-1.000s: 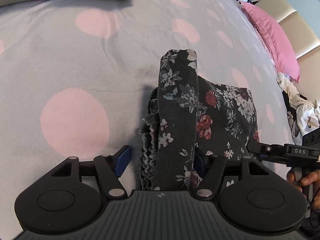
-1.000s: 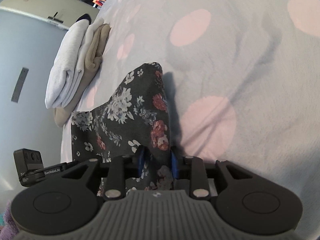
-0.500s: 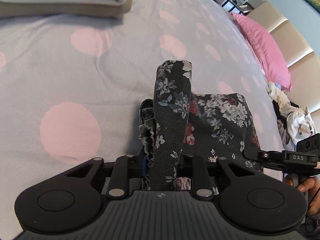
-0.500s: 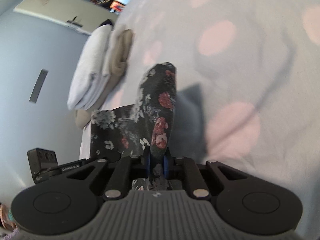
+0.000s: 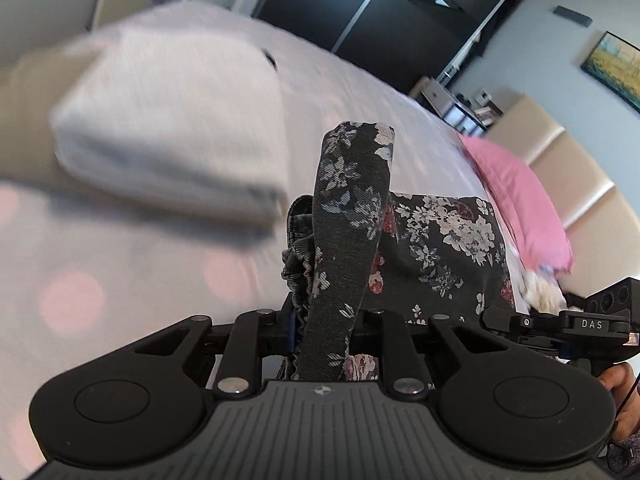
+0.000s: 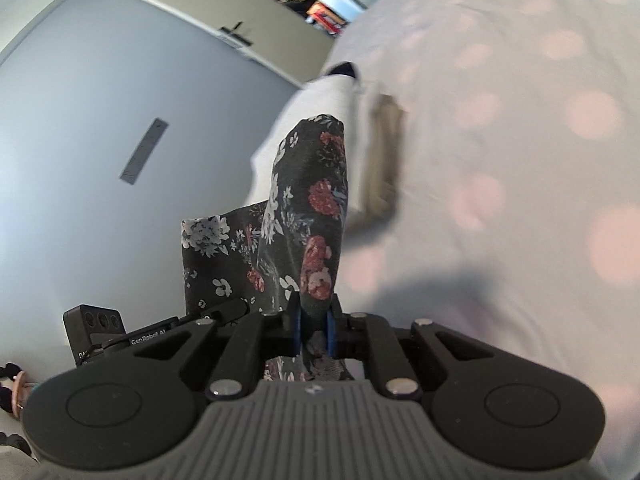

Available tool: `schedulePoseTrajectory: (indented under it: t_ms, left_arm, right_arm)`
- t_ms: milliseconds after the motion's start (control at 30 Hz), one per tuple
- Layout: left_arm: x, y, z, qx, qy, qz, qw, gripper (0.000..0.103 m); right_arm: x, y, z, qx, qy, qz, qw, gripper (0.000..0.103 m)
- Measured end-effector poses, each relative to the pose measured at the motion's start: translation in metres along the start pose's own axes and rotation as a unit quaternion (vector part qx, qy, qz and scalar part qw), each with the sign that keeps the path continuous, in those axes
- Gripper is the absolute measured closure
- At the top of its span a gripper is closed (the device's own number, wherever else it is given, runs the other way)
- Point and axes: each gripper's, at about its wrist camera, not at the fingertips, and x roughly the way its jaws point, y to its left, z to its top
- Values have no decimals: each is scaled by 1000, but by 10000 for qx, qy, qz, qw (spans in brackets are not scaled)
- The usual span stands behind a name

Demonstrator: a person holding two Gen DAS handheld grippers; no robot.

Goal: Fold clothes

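Since a second ago both claws have closed on the cloth and risen. The left claw (image 5: 324,332) was spread wide around a ridge of the floral garment (image 5: 436,240); its jaws have just been closing and now pinch that ridge. The right claw (image 6: 314,330) stood partly open around the garment's other edge; it too has just closed and now pinches the fabric (image 6: 308,216) between its blue pads. The bed (image 5: 120,272) sat close under both cameras before; now it lies further below (blurred), and the far wall and dark wardrobe doors (image 5: 400,12) have come into the left view.

Garment: dark grey, white and red flowers, gathered elastic band bunched at the left claw. It hangs between the two claws above the polka-dot bed, one panel stretched flat toward the right claw. Folded pale clothes (image 5: 172,128) lie stacked beyond it; pink pillow (image 5: 520,208) to the right.
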Motion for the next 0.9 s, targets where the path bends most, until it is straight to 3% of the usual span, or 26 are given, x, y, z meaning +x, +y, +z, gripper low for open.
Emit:
schedulePoseTrajectory:
  t_ms: [200, 433, 700, 900]
  left_arm:
    - [-25, 8, 92, 126, -343, 324, 9988, 85]
    - [-10, 34, 178, 228, -523, 750, 9956, 85]
    - [51, 83, 215, 143, -426, 961, 9944, 85]
    - [100, 113, 217, 64, -295, 1162, 9928, 85]
  right_arm:
    - [47, 60, 77, -347, 46, 273, 9990, 90]
    - [120, 98, 158, -435, -3, 325, 9985, 90]
    - [198, 92, 212, -477, 57, 68, 9988, 90]
    - [246, 64, 221, -741, 106, -412, 9963, 90]
